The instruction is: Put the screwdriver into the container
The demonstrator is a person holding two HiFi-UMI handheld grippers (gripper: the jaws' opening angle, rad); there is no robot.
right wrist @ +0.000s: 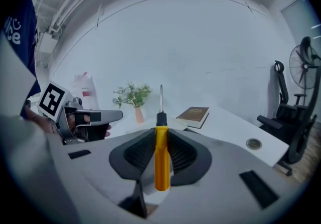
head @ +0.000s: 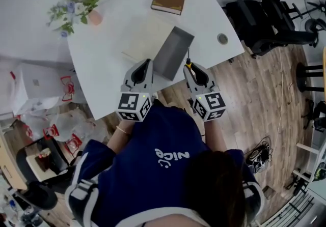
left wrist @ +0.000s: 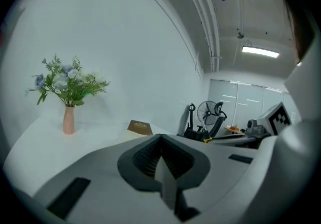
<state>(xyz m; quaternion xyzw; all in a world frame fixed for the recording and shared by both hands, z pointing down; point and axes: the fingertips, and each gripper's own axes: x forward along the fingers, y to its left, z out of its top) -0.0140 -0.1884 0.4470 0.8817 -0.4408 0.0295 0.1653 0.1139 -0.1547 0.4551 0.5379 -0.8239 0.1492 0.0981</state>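
Left gripper (left wrist: 161, 160), jaws closed together on nothing, hovers at the near edge of the white table (head: 112, 58). Just beside it the grey container (head: 173, 53) stands on the tabletop. Further right, the right gripper (right wrist: 160, 160) clamps the screwdriver (right wrist: 161, 152) by its yellow handle, shaft pointing ahead. Light and rigid, the tool should carry easily, though its smooth handle could swivel, so mid-handle looks the surest hold. Only the head view shows the container, and only the right gripper view shows pads on the handle.
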